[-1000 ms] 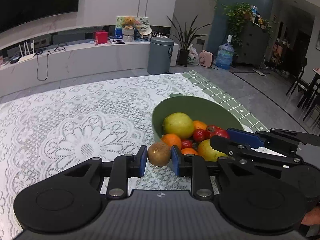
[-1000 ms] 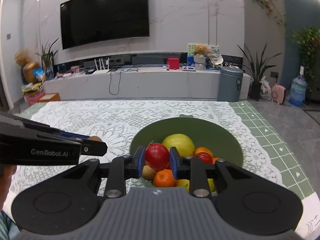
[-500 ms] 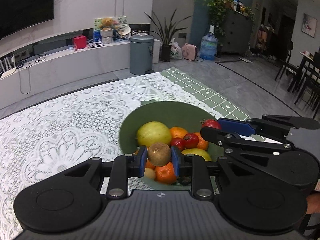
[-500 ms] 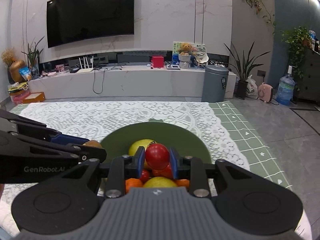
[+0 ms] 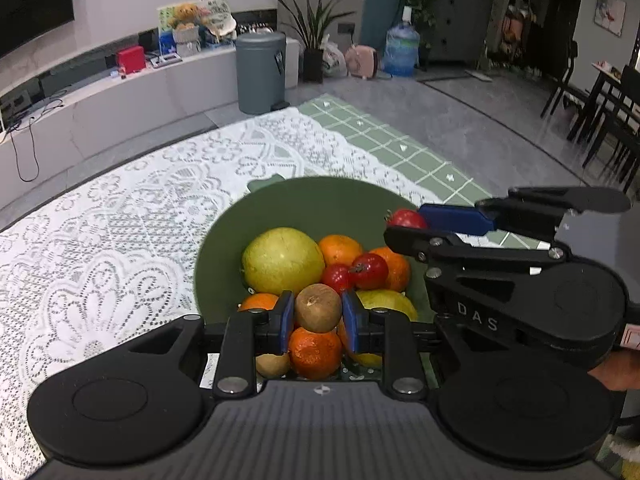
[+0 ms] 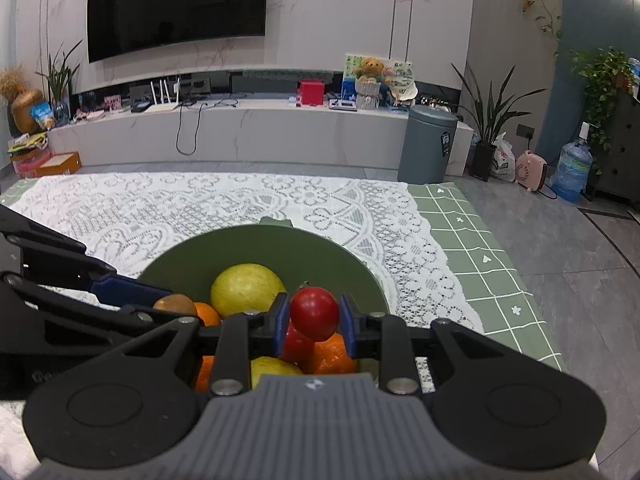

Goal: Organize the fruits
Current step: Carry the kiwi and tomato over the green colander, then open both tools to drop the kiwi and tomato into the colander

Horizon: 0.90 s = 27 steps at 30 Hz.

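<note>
Both grippers have moved from beside the bowl [image 5: 224, 240] to above its fruit pile. Left gripper [image 5: 318, 314] fingers clamp a brown fruit [image 5: 319, 307]; right gripper [image 6: 314, 320] fingers clamp a red fruit [image 6: 314, 313], each positioned for release onto the pile on the worktop [image 5: 100, 248].

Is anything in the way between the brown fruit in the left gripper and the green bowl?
Nothing visible. The brown fruit hangs clamped in the left gripper over the green bowl, above the piled fruit.
</note>
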Each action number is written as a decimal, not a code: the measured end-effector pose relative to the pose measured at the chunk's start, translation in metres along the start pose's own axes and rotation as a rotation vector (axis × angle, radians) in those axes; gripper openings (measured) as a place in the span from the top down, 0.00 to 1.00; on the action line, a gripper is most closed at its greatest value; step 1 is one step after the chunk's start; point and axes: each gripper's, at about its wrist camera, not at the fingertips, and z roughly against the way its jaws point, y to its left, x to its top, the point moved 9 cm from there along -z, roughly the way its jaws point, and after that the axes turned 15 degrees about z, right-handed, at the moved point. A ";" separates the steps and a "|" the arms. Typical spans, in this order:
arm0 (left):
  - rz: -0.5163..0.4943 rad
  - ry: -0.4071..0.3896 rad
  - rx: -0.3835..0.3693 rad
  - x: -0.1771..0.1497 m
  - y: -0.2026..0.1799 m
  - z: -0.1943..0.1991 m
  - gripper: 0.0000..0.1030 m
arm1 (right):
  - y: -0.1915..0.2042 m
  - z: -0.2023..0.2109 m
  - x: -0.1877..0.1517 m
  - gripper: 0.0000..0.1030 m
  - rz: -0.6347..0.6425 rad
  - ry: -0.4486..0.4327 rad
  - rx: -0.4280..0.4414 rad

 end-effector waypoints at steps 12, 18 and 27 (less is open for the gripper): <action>0.003 0.061 0.005 -0.007 0.006 -0.025 0.72 | 0.003 -0.027 -0.007 0.77 0.023 0.049 0.024; 0.004 0.073 0.001 -0.009 0.009 -0.033 0.72 | 0.002 -0.033 -0.006 0.77 0.029 0.052 0.026; 0.001 0.077 -0.018 -0.009 0.009 -0.039 0.71 | 0.002 -0.047 -0.004 0.77 0.032 0.072 0.029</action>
